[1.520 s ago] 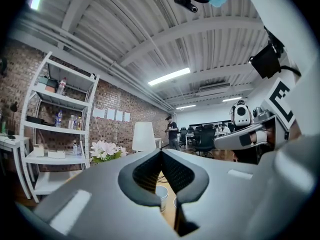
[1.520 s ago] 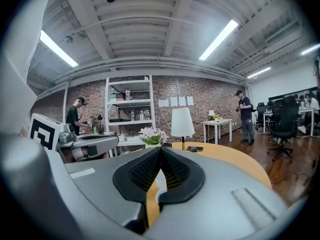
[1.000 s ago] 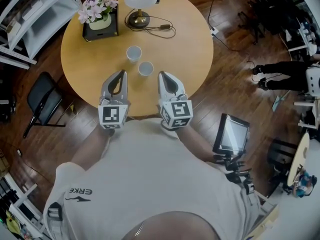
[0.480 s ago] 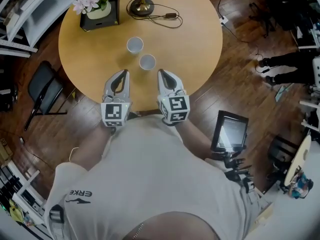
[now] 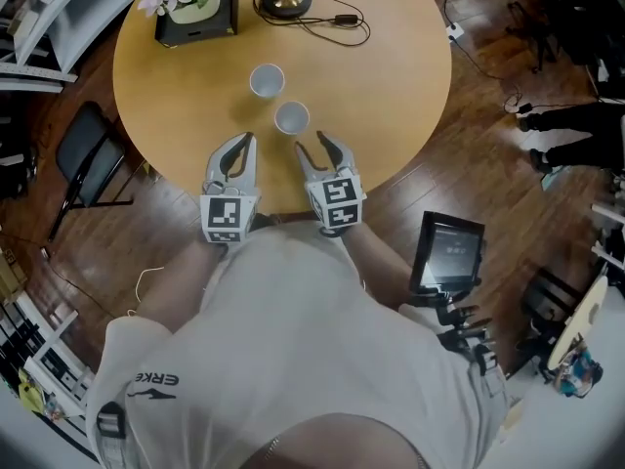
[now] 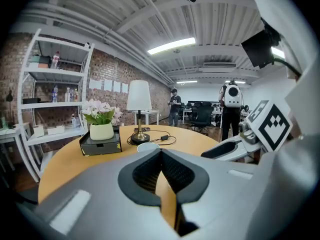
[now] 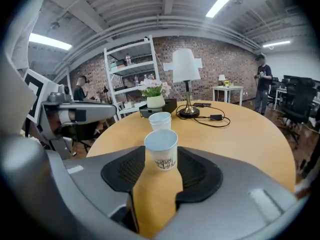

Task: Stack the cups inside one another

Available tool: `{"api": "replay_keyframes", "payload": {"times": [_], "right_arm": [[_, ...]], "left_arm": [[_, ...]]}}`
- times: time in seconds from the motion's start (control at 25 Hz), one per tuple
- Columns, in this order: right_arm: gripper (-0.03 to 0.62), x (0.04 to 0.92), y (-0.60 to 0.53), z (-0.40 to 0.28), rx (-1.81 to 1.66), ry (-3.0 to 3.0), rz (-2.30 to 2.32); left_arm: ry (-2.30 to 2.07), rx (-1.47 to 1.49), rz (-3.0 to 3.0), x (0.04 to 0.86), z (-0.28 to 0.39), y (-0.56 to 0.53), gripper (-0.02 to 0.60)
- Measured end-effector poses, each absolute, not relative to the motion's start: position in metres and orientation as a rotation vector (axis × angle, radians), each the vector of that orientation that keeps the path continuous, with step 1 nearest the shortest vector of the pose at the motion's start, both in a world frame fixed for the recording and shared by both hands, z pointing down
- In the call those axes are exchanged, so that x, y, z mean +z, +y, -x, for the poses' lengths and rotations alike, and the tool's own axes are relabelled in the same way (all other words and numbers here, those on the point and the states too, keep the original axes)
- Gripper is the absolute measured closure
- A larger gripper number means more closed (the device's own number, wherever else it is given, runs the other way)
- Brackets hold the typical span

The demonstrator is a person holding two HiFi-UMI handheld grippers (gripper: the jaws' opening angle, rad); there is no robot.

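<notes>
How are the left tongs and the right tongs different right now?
The left tongs are shut, jaws together; the right tongs are open, their jaws having just been opening. The nearer white paper cup stands just beyond the right tongs' tips; no cup stands that close to the left tongs. Both are grey and hold nothing.

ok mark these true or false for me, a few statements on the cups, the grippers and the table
1. The two white paper cups are nested. False: they stand apart on the round wooden table.
2. The left gripper is shut and empty. True.
3. The right gripper clamps a cup. False: its jaws have just been opening, with nothing between them; the nearer cup stands beyond their tips.
4. A white-shaded lamp stands on the table. True.
</notes>
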State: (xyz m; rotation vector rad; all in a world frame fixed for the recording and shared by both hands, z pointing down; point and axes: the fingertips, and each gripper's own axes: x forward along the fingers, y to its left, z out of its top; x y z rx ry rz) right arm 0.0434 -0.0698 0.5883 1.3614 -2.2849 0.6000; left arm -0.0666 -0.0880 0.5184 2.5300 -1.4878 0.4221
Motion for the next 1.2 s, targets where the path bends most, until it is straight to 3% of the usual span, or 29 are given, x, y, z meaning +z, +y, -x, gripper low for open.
{"api": "replay_keyframes", "payload": {"times": [0.08, 0.28, 0.6, 1.0, 1.2], "right_arm": [[0.318, 0.603, -0.072, -0.038, 0.616, -2.268, -1.305], [0.215, 0.622, -0.077, -0.026, 0.657, -2.245, -1.21], [0.132, 0.649, -0.094, -0.014, 0.657, -2.192, -1.14], [0.133, 0.663, -0.114, -0.005, 0.622, -2.17, -1.097], [0.235, 0.658, -0.116, -0.005, 0.593, -2.169, -1.128]], "left_arm": [[-1.494, 0.436, -2.52, 0.521, 0.07, -0.089, 0.58], [-1.507, 0.464, -2.494, 0.524, 0.075, -0.09, 0.58], [-1.531, 0.481, -2.459, 0.53, 0.082, -0.096, 0.58], [-1.563, 0.494, -2.422, 0.53, 0.089, -0.099, 0.58], [-1.574, 0.501, -2.411, 0.526, 0.092, -0.094, 0.58]]}}
